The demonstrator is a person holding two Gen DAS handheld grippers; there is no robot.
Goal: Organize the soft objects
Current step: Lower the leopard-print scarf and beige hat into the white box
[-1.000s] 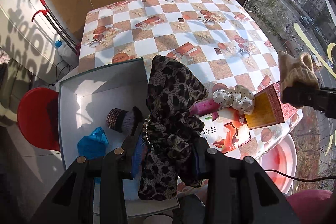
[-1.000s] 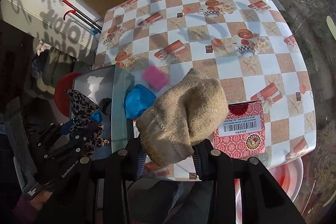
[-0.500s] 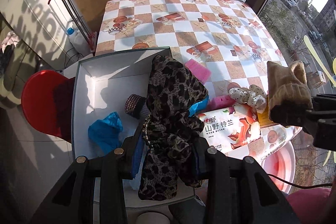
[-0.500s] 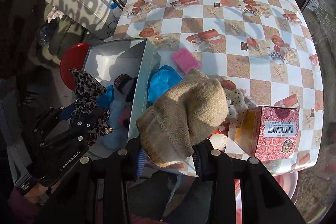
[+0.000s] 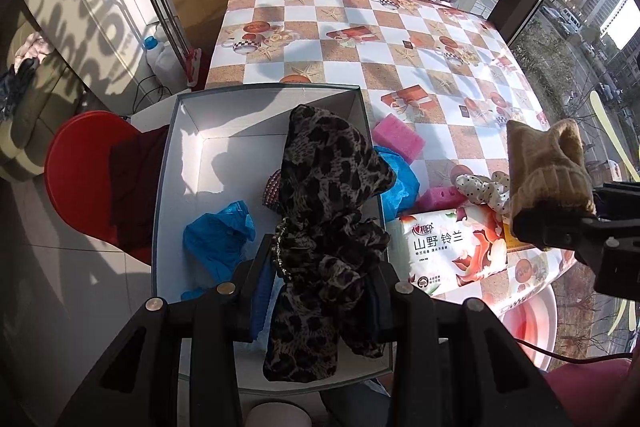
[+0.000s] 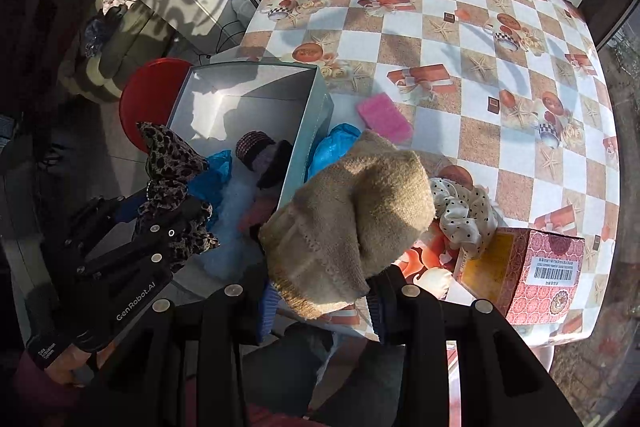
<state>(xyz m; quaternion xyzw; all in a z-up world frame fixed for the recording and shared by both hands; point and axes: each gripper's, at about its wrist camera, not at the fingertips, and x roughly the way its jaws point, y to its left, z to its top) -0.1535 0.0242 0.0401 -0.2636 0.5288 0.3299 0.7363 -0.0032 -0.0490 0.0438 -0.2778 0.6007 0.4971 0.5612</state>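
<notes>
My left gripper is shut on a leopard-print cloth and holds it above the open grey box. It also shows in the right wrist view. My right gripper is shut on a beige knit sock, held above the table's near edge beside the box; the sock also shows in the left wrist view. Inside the box lie a blue plastic piece and a dark knit item.
On the checkered table lie a pink sponge, a blue bag, a polka-dot scrunchie, a tissue pack and a red carton. A red stool stands left of the box.
Both grippers have shifted left toward the box with their loads. The box now lies more fully under the left gripper, and the right gripper is nearer its right wall.
</notes>
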